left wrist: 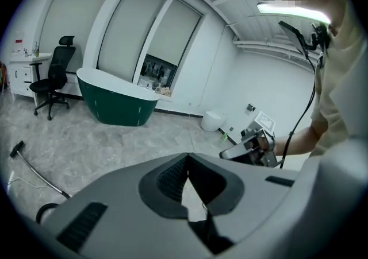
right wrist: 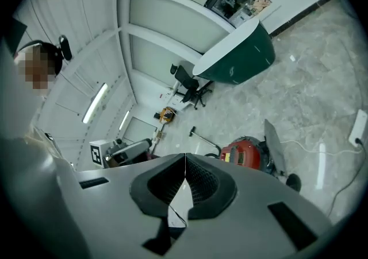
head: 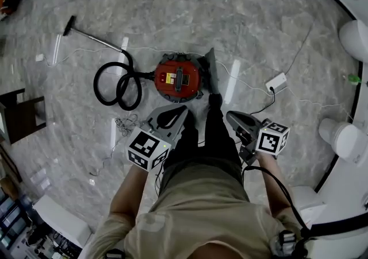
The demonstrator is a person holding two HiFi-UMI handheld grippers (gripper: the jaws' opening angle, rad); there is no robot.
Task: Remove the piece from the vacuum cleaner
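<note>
The red vacuum cleaner (head: 178, 78) stands on the marble floor ahead of the person's legs. Its black hose (head: 118, 85) is coiled to its left, and the wand ends in a floor nozzle (head: 69, 25). A grey flat piece (head: 211, 71) leans upright against the cleaner's right side. My left gripper (head: 185, 108) hangs in the air short of the cleaner, shut and empty. My right gripper (head: 230, 115) hangs to its right, also shut and empty. In the right gripper view the vacuum cleaner (right wrist: 244, 154) and the grey piece (right wrist: 275, 146) lie just past the closed jaws.
A white power strip (head: 276, 82) with its cable lies on the floor right of the cleaner. White sanitary fixtures (head: 345, 137) line the right wall. A dark chair (head: 20, 117) stands at the left. A green bathtub (left wrist: 118, 100) and an office chair (left wrist: 52, 80) stand farther off.
</note>
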